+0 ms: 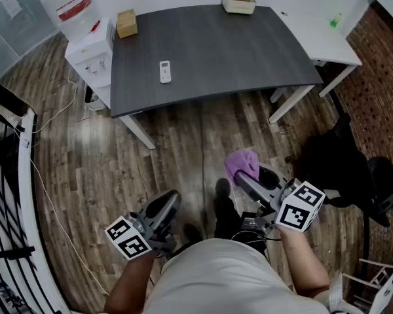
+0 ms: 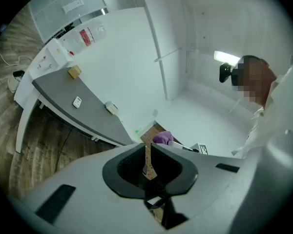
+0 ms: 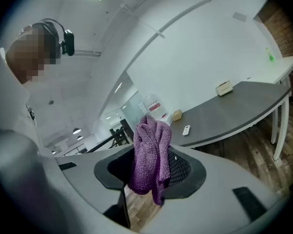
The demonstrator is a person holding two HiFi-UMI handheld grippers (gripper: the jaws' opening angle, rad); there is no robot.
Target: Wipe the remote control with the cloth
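A white remote control [image 1: 164, 71] lies on the dark grey table [image 1: 236, 51], left of its middle; it also shows small in the left gripper view [image 2: 77, 102] and the right gripper view [image 3: 186, 129]. My right gripper [image 1: 241, 177] is shut on a purple cloth [image 1: 241, 164], which bunches up between its jaws [image 3: 150, 156]. It hangs over the wooden floor, well short of the table. My left gripper [image 1: 171, 201] is shut with nothing in it, low at the left, also far from the table. The purple cloth [image 2: 162, 139] peeks past its jaws.
A water dispenser [image 1: 85, 38] stands at the table's left end. A brown box [image 1: 126, 23] and a beige tissue box [image 1: 239, 4] sit along the table's far edge. A white table [image 1: 321, 34] adjoins at the right. A black chair [image 1: 344, 169] stands right of me.
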